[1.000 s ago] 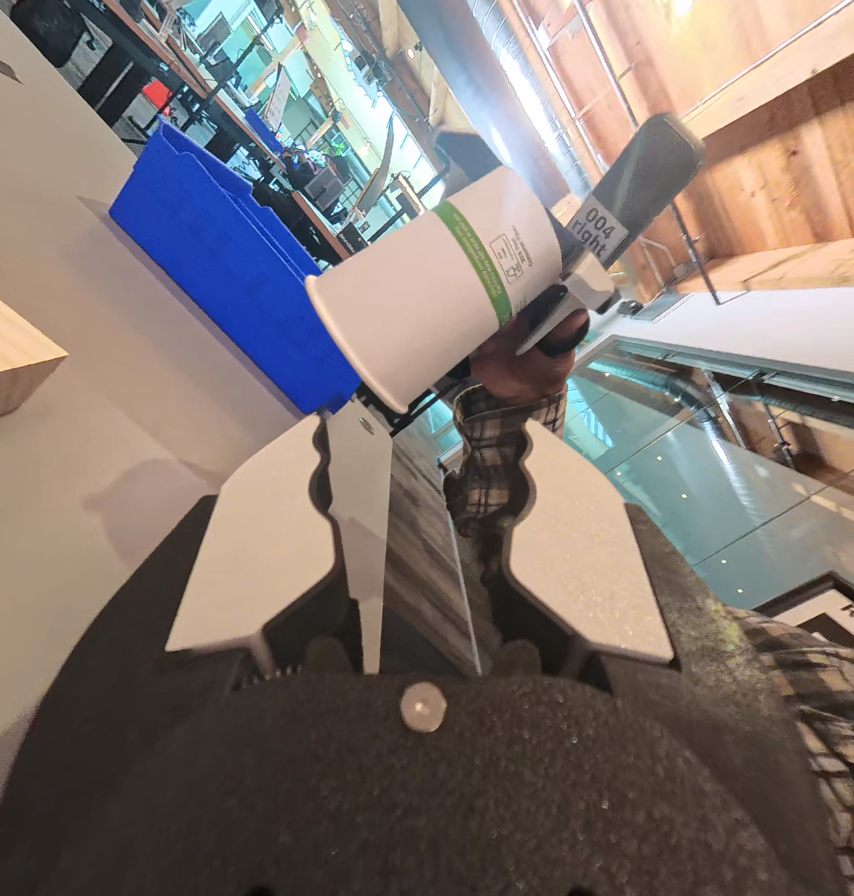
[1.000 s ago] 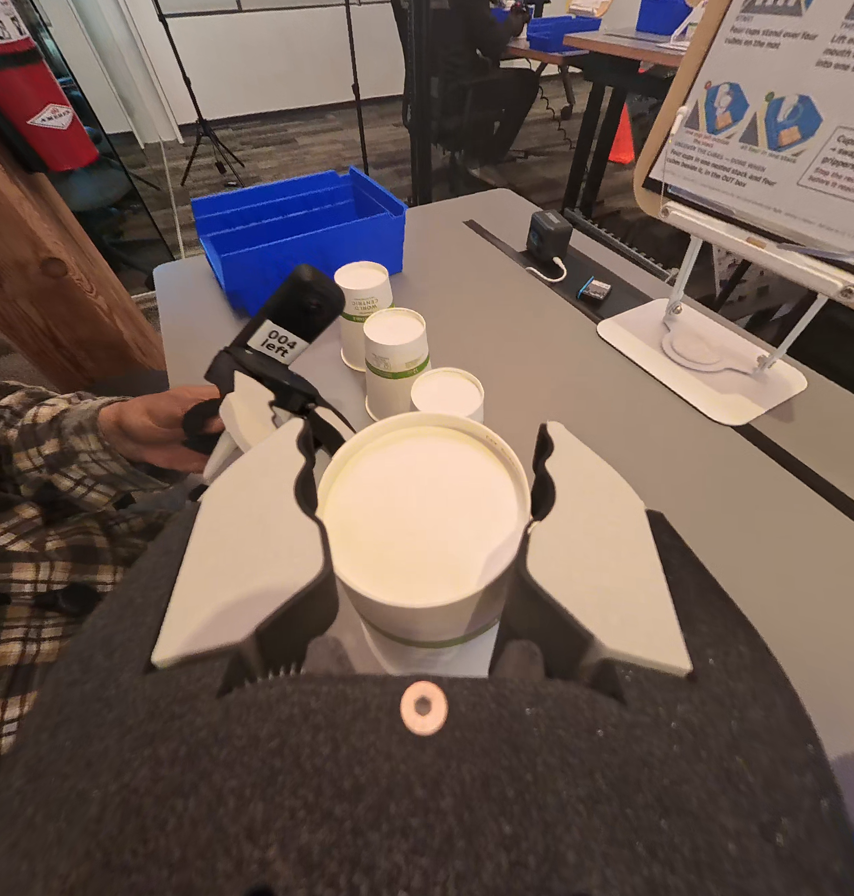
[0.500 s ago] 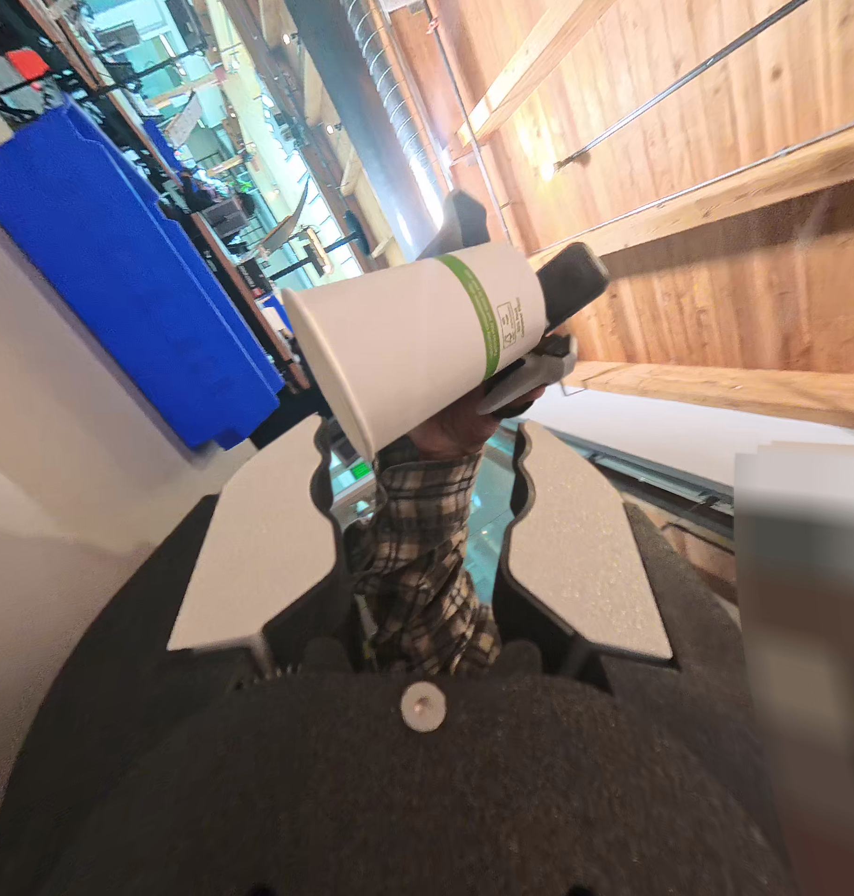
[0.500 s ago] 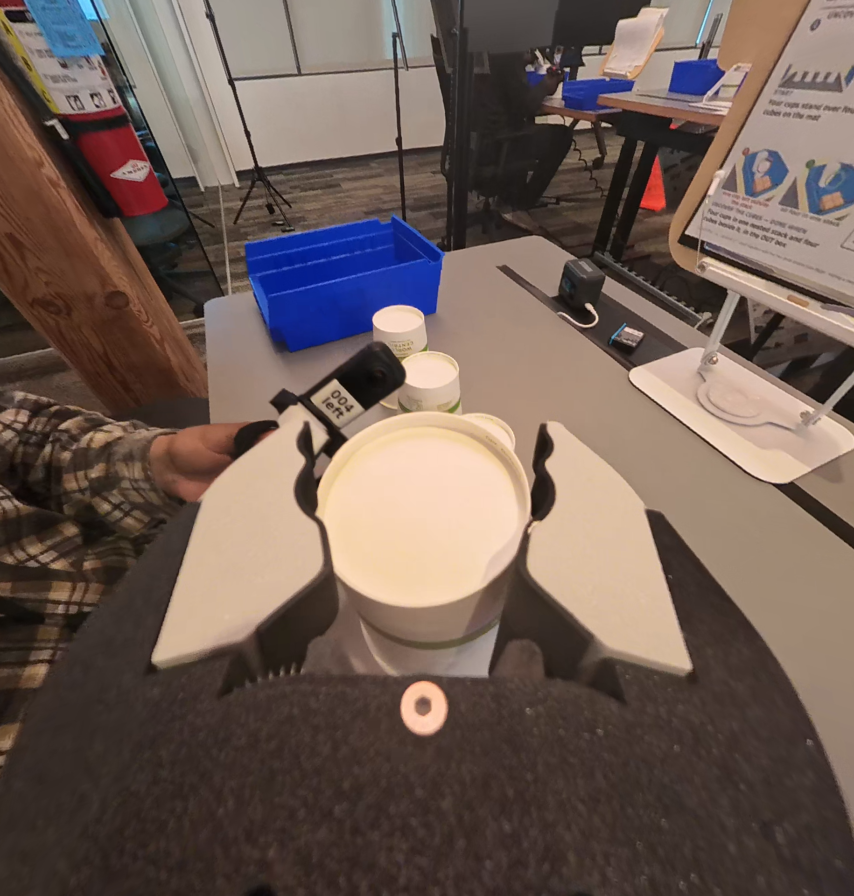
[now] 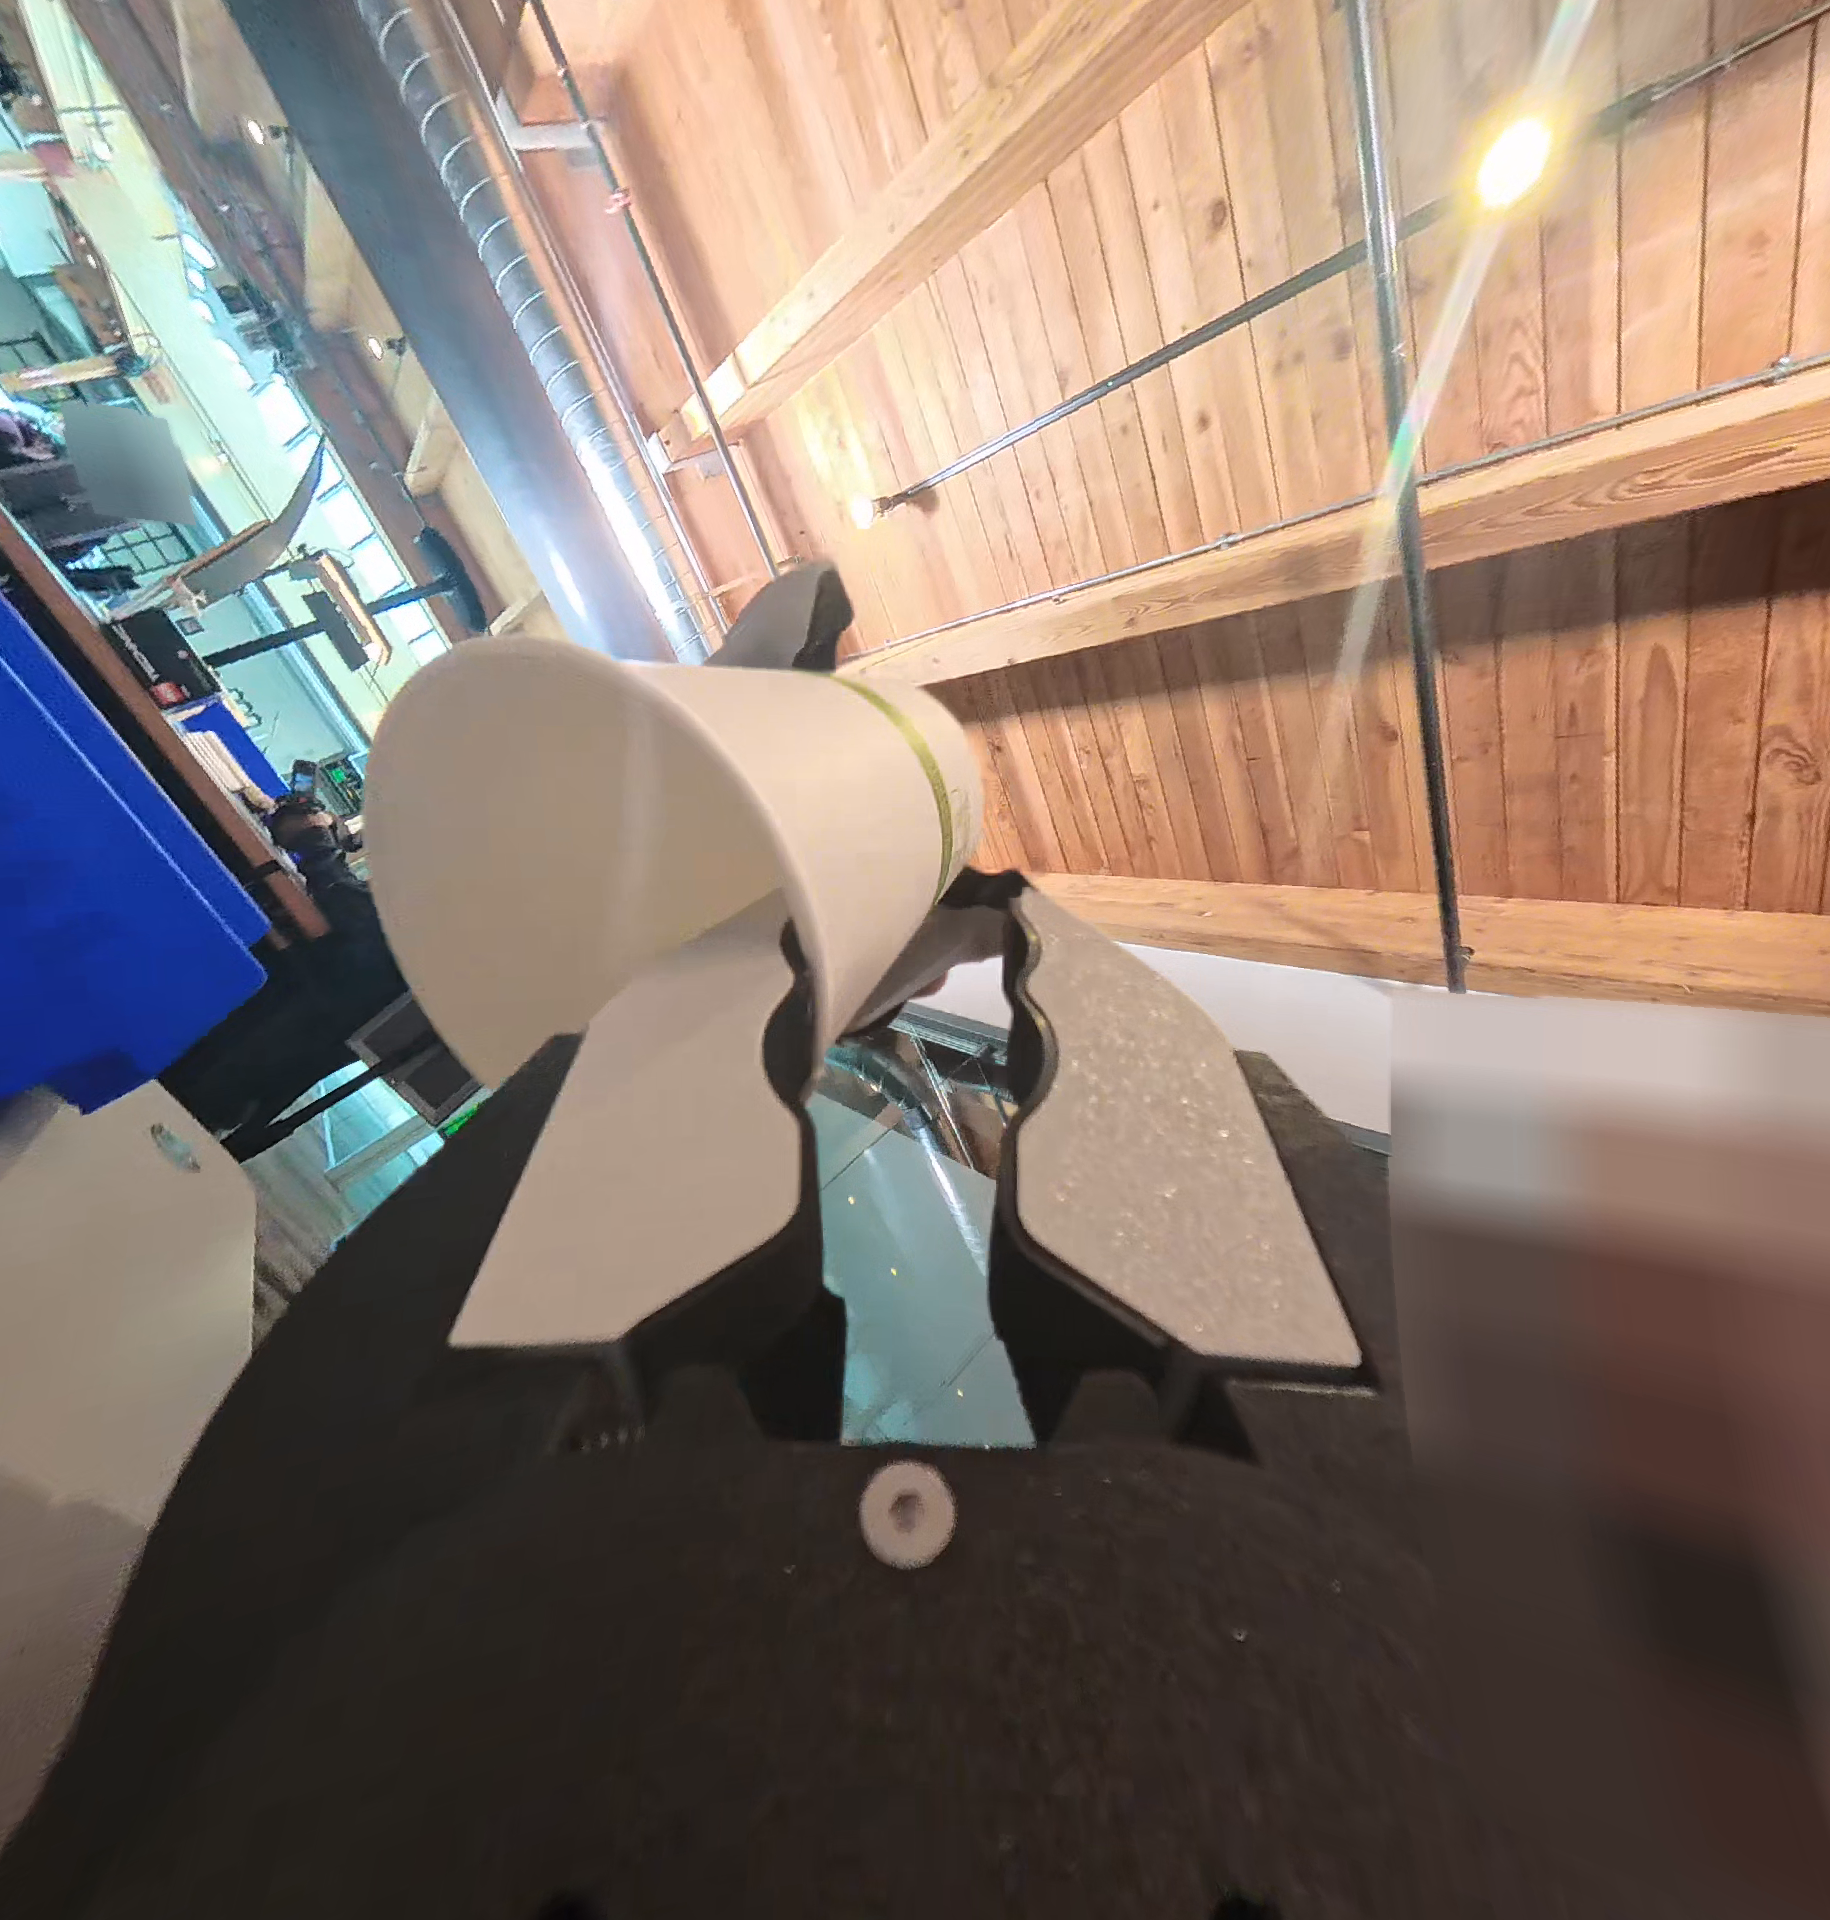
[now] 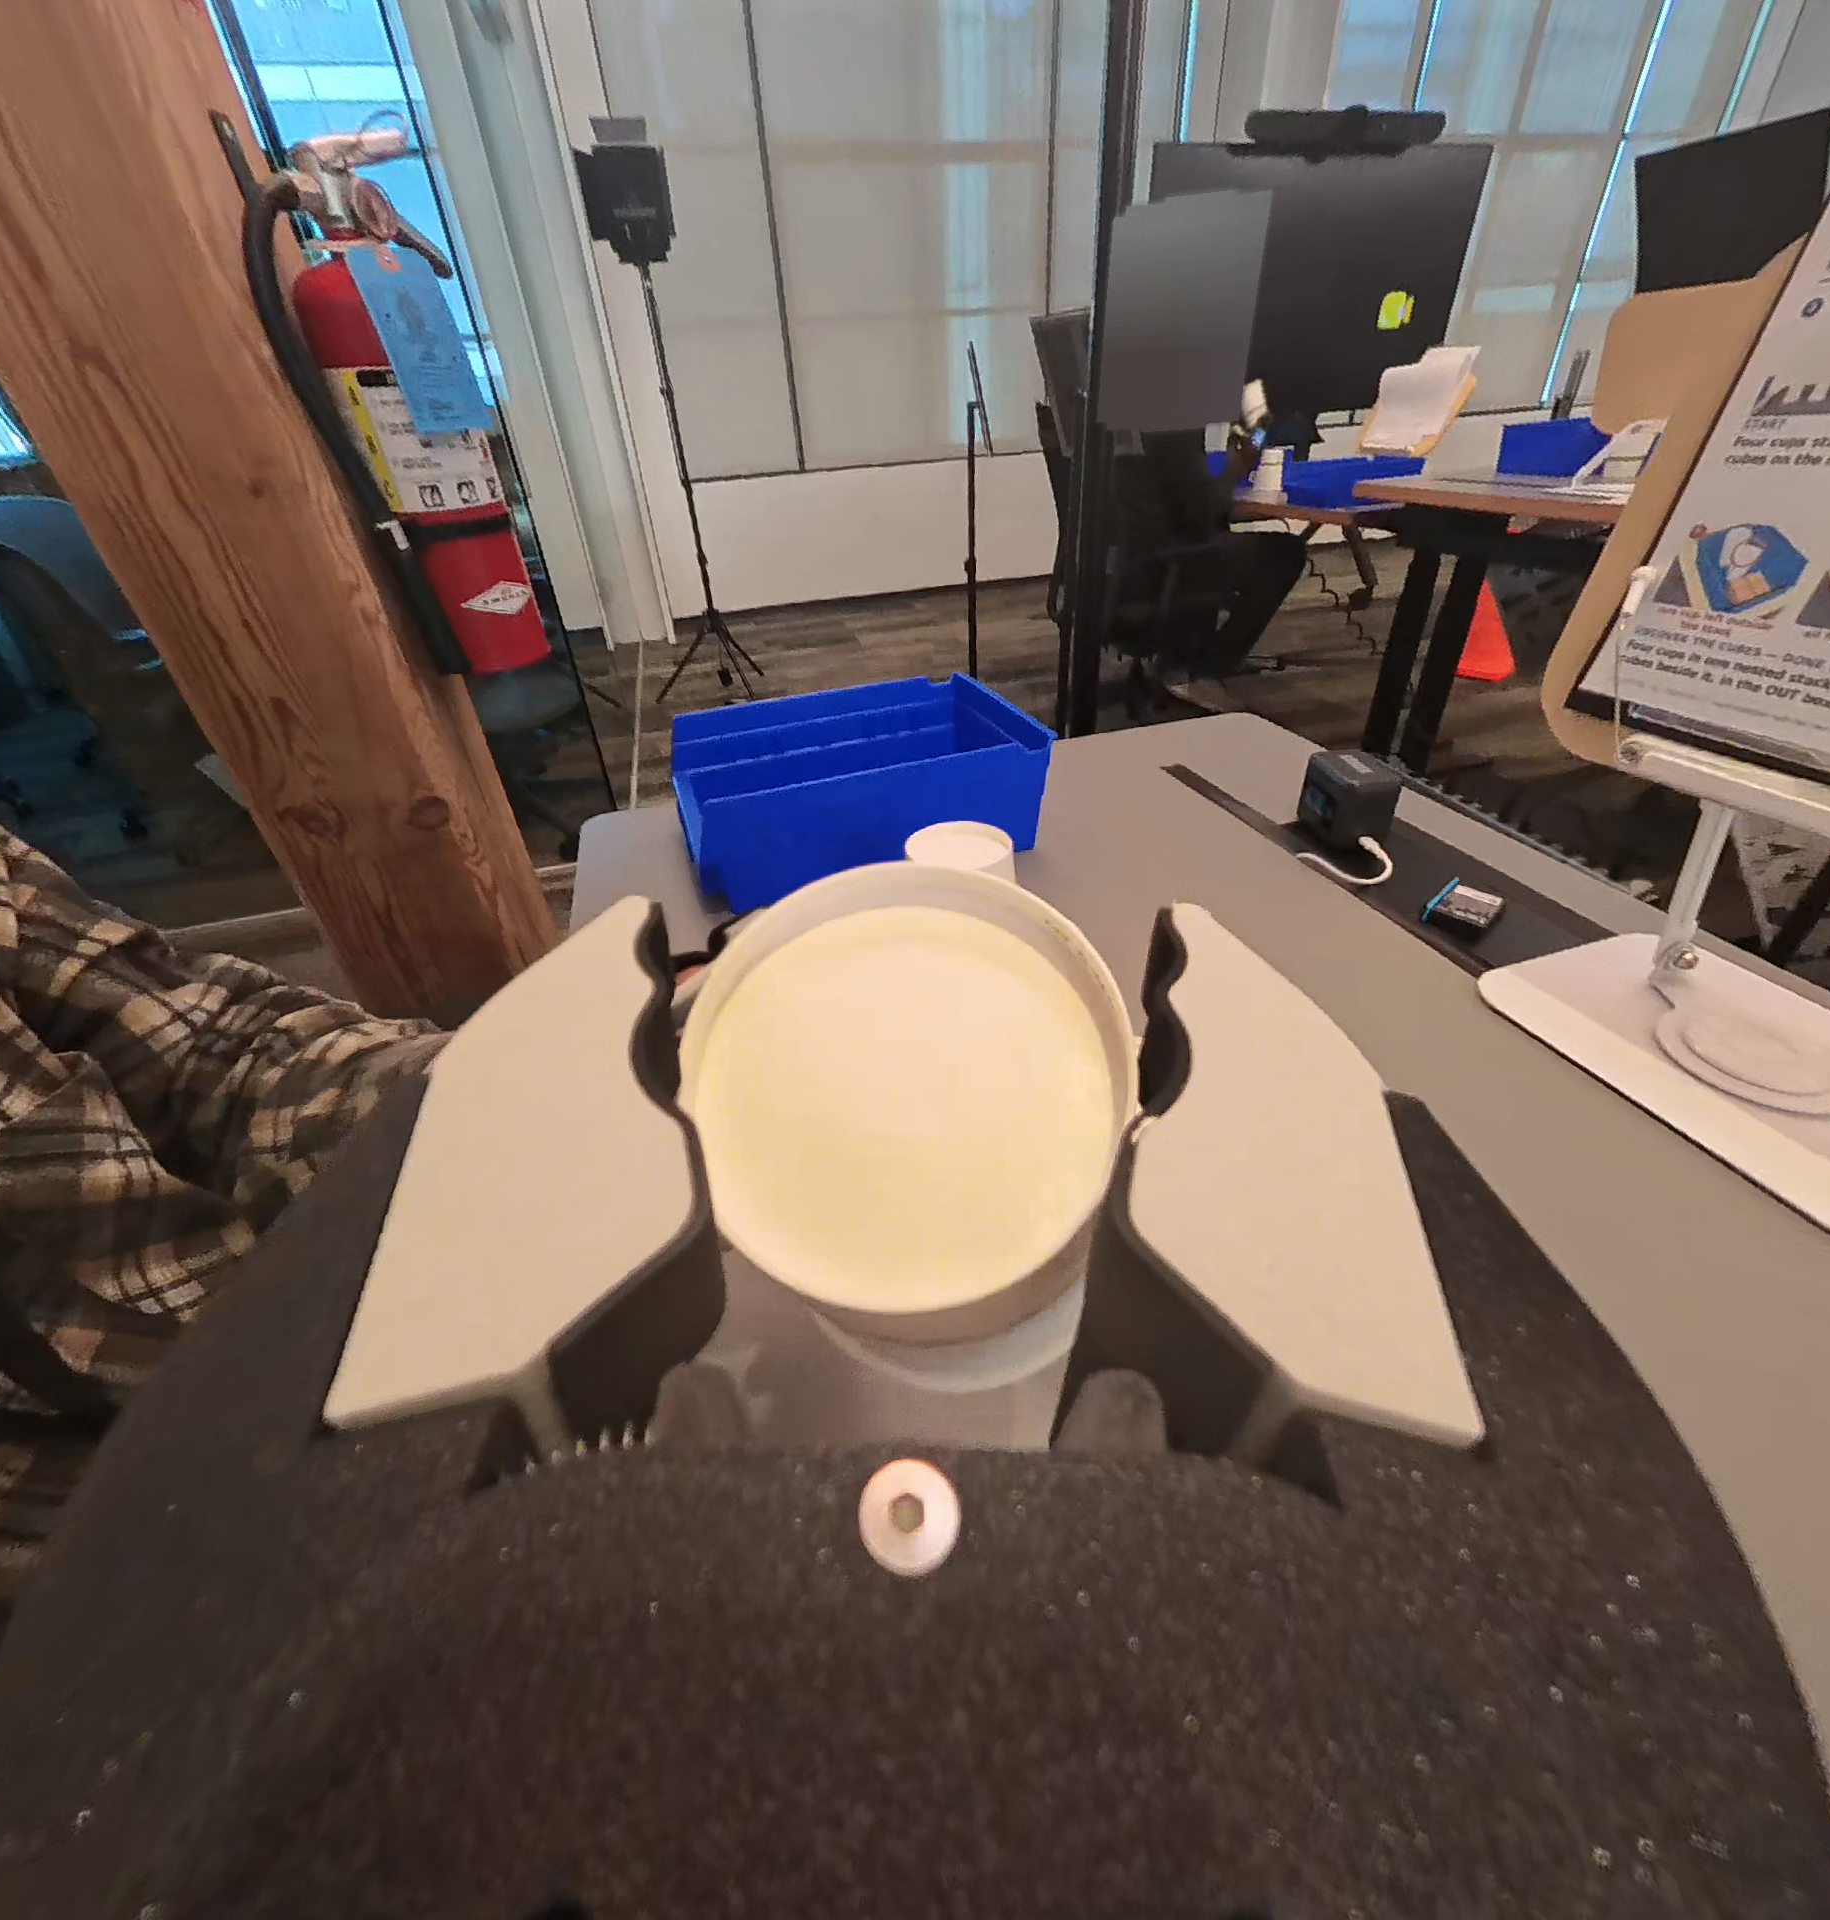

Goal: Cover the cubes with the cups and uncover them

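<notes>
Pinching a white paper cup (image 6: 906, 1127) near its closed base and holding it well above the table (image 6: 1254, 904), the right gripper (image 6: 906, 1039) needs only gentle pressure — thin, light walls crush easily — while the left gripper (image 5: 906, 997) hangs spread, its jaws empty.

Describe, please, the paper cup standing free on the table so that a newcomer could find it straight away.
Start at the grey table and find the blue bin at its far edge. Just in front of that bin stands a small white paper cup, upside down. Unlike the larger-looking white cup held between the right gripper jaws, nothing grips it, and only its top shows above the held one.
</notes>
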### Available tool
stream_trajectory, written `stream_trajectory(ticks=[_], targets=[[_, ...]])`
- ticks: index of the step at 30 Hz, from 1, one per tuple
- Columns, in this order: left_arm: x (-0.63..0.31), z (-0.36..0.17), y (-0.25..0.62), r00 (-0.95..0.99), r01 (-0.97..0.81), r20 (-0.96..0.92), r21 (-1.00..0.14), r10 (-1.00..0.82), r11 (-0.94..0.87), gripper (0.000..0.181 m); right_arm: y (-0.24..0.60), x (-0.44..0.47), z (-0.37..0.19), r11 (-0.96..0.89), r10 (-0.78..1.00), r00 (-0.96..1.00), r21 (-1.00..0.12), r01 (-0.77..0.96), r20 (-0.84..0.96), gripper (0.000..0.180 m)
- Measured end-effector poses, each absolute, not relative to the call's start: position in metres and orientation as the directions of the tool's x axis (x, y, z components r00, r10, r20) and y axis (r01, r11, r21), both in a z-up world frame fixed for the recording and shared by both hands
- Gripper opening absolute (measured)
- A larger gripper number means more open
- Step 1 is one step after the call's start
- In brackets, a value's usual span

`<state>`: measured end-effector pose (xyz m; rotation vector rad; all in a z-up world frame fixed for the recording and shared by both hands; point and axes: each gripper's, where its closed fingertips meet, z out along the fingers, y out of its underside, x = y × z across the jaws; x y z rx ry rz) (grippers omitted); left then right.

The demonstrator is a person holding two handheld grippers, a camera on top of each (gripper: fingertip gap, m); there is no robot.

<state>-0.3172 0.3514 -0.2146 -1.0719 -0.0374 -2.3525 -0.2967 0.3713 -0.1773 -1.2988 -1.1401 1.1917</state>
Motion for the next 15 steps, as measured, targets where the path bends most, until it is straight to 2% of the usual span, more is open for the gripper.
stream_trajectory(ticks=[4,7,9,11,15], targets=[[-0.325,-0.217,0.351,-0.49,0.49,0.711,-0.254,-0.504,-0.834,0.006,0.366,-0.294,-0.189,-0.082,0.996,0.034,-0.996,0.02,-0.081,0.086],[-0.324,-0.218,0.35,-0.426,0.455,0.73,-0.337,-0.534,-0.824,0.003,0.365,-0.29,-0.201,-0.082,0.996,0.035,-0.994,0.076,-0.079,0.087],[-0.321,-0.217,0.349,-0.362,0.41,0.736,-0.426,-0.573,-0.807,0.002,0.365,-0.286,-0.212,-0.081,0.996,0.048,-0.986,0.147,-0.074,0.089],[-0.316,-0.221,0.345,-0.247,0.33,0.737,-0.547,-0.629,-0.77,0.0,0.364,-0.279,-0.228,-0.092,0.995,0.055,-0.96,0.264,-0.08,0.1],[-0.309,-0.231,0.339,0.012,0.06,0.63,-0.776,-0.776,-0.628,0.0,0.364,-0.254,-0.247,-0.049,0.997,0.075,-0.855,0.516,-0.012,0.118]])
